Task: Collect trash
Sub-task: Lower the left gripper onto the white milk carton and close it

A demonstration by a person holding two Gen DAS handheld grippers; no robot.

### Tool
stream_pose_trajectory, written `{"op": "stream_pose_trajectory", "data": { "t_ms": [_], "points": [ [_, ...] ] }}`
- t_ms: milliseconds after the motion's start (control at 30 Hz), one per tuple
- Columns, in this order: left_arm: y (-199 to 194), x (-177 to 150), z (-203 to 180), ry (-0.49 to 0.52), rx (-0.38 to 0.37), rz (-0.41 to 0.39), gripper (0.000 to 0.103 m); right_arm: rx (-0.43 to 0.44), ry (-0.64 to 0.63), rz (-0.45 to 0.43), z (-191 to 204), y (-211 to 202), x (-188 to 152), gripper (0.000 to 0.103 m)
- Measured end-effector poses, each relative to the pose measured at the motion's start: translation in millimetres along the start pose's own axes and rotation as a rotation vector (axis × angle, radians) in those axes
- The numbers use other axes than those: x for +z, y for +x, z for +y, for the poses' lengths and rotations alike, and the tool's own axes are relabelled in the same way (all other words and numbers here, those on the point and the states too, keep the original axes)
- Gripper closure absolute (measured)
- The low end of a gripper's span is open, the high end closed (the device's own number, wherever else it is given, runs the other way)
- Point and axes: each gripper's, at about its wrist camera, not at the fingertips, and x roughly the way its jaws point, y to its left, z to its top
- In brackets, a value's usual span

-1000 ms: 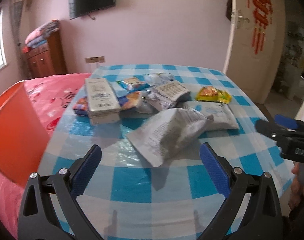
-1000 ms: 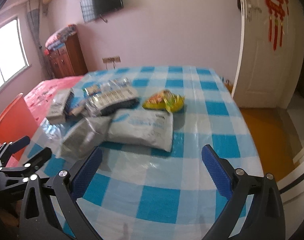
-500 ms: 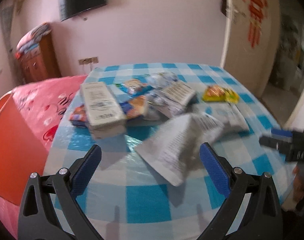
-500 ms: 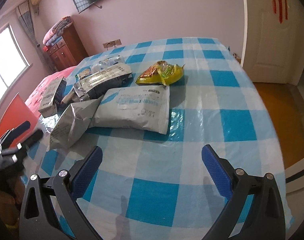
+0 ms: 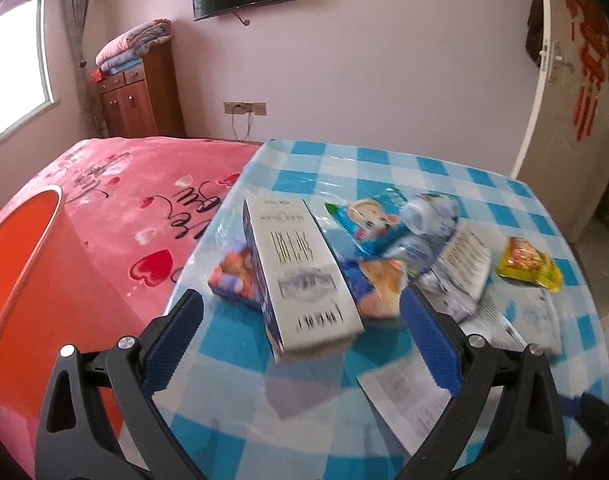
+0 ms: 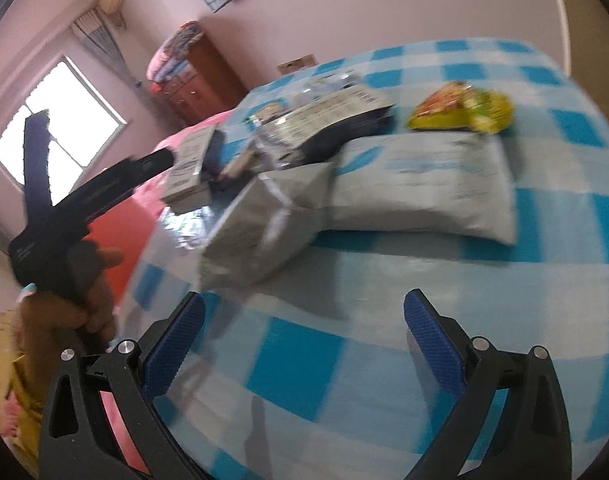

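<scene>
Left wrist view: left gripper (image 5: 300,334) spread wide, empty, lined up on white box (image 5: 304,280) at 12 o'clock, likely first pick. Snack wrappers (image 5: 378,224) heaped at 1 o'clock on checked table (image 5: 384,164).

Right wrist view: right gripper (image 6: 302,342) wide, empty; grey bag (image 6: 264,224) at 11 o'clock, yellow packet (image 6: 460,108) at 1 o'clock.

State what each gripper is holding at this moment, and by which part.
Nothing is held. The left gripper and the right gripper are both open and empty above the checked tablecloth.
</scene>
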Motion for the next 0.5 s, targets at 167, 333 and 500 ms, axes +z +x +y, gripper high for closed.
{"op": "stream_pose_trajectory", "data": {
  "t_ms": [167,333,500],
  "points": [
    [18.7,10.5,-4.2,0.033,0.065,0.033,0.005,0.066,0.048,0.013,4.1,19.7,8.2,0.007],
    [35.4,15.6,-4.0,0.039,0.083,0.070,0.022,0.091,0.052,0.032,11.0,34.8,16.4,0.024],
    [43.3,15.9,2.7,0.005,0.072,0.088,0.027,0.110,0.060,0.037,14.9,43.9,19.6,0.023]
  ]
}}
